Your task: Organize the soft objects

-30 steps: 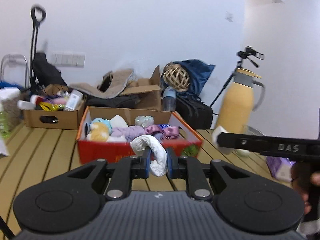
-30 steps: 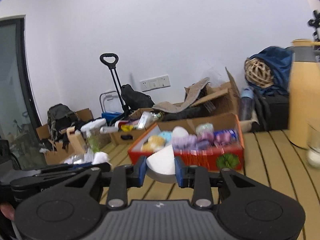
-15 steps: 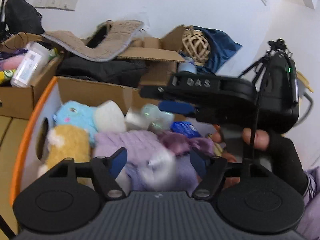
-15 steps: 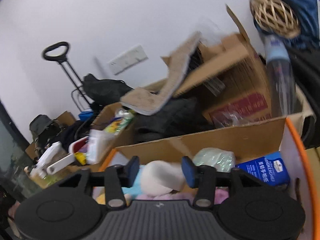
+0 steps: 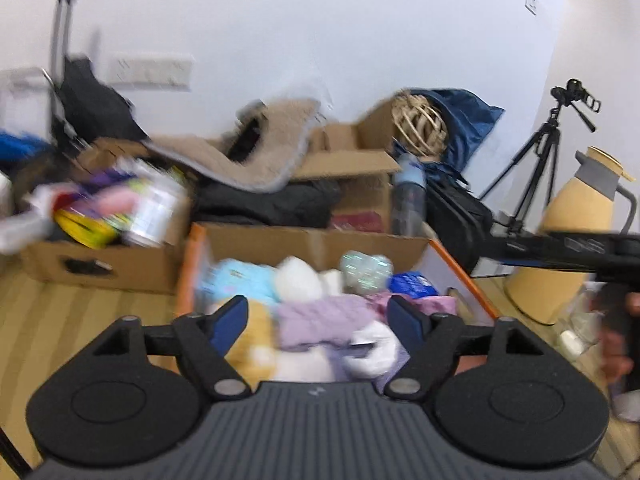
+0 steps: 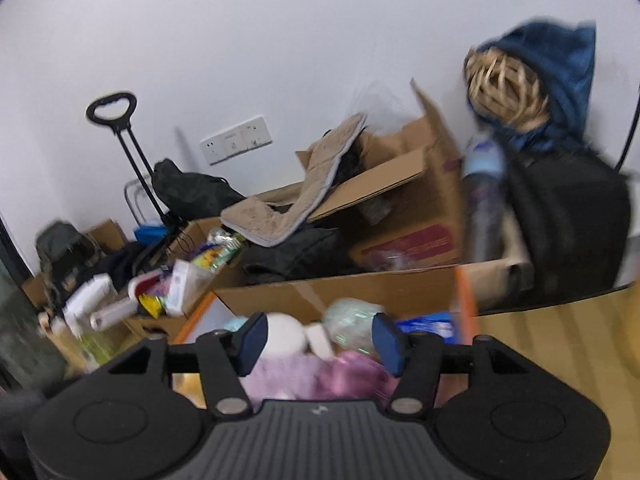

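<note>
An orange-edged cardboard box point(image 5: 308, 240) holds several soft things: a purple knit point(image 5: 312, 326), a blue plush point(image 5: 244, 284), a yellow plush point(image 5: 256, 344) and a round white piece point(image 5: 298, 280). A crumpled white cloth point(image 5: 374, 350) lies at its near side. My left gripper point(image 5: 318, 318) hangs over the box with its jaws opening and nothing pressed between the pads. My right gripper point(image 6: 319, 339) is also over the box point(image 6: 360, 288), jaws opening and gripping nothing. The round white piece point(image 6: 284, 334) rests in the box just past its left fingertip.
A carton of bottles point(image 5: 100, 268) stands left of the box. Behind are an open carton with a beige mat point(image 5: 256, 160), a wicker ball point(image 5: 418, 124) and a black bag. A yellow jug point(image 5: 576, 240) and a tripod point(image 5: 540, 160) stand right. The table point(image 5: 80, 320) is slatted wood.
Both grippers moved in over the box and opened. The left let go of the white cloth and the right let go of the white piece; both now lie in the box.
</note>
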